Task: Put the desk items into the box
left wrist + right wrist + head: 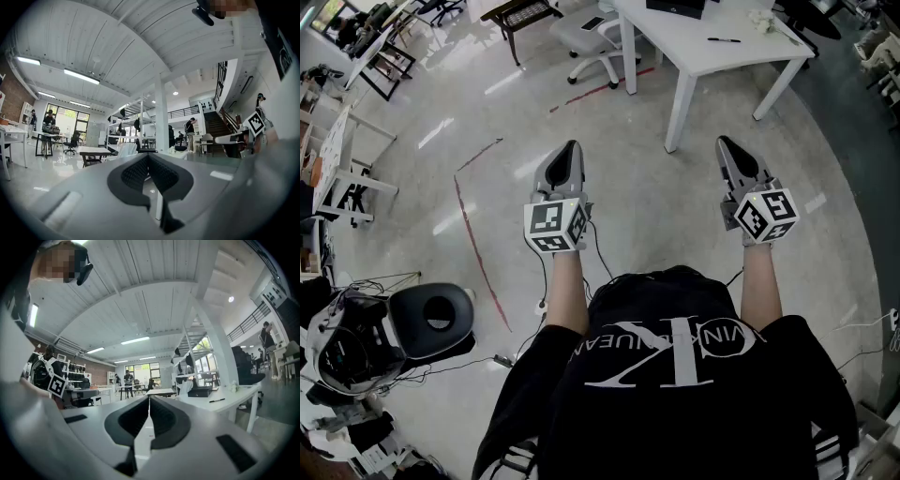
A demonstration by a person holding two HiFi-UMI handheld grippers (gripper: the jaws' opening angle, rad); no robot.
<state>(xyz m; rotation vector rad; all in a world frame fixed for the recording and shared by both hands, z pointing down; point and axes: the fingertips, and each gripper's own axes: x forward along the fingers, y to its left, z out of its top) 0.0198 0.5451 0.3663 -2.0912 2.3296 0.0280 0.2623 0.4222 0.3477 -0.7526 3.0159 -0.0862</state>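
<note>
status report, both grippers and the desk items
Left gripper and right gripper both shut, empty, held over floor. Black pen lies untouched on white desk ahead. White swivel chair beside desk, off the direct path.

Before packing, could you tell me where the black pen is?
The black pen lies on the white desk at the head view's upper right, beyond the right gripper.

A white table bears a black pen and a black box.

Bright ceiling strips glare off glossy floor; fisheye edges dark, perhaps vignetted.
</note>
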